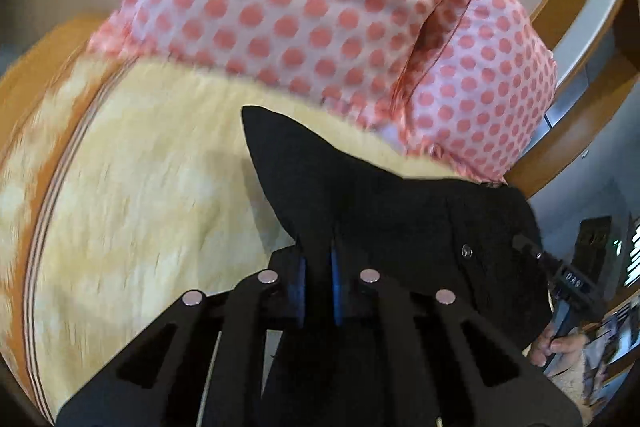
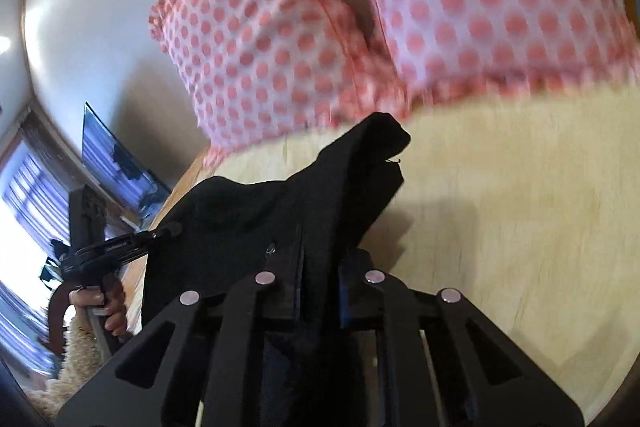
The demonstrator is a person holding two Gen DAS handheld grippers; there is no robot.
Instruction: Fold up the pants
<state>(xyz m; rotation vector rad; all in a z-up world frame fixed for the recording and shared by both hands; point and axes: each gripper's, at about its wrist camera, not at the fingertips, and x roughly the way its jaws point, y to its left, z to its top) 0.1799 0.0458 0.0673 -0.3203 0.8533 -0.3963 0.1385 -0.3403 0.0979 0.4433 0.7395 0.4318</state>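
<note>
Black pants (image 1: 384, 195) hang lifted above a yellow bed cover (image 1: 140, 187). My left gripper (image 1: 318, 267) is shut on one edge of the pants; the cloth stands up between its blue pads. In the right wrist view my right gripper (image 2: 320, 275) is shut on another edge of the black pants (image 2: 288, 203), which drape left and up. A metal button shows on the cloth in both views. Each view shows the other gripper held by a hand, in the left wrist view (image 1: 568, 279) and in the right wrist view (image 2: 120, 247).
A pillow with pink polka dots (image 1: 320, 7) lies at the head of the bed, also seen in the right wrist view (image 2: 400, 7). A wooden bed frame (image 1: 568, 131) runs behind it. A window with blinds (image 2: 24, 211) and a dark screen (image 2: 116, 151) stand at the left.
</note>
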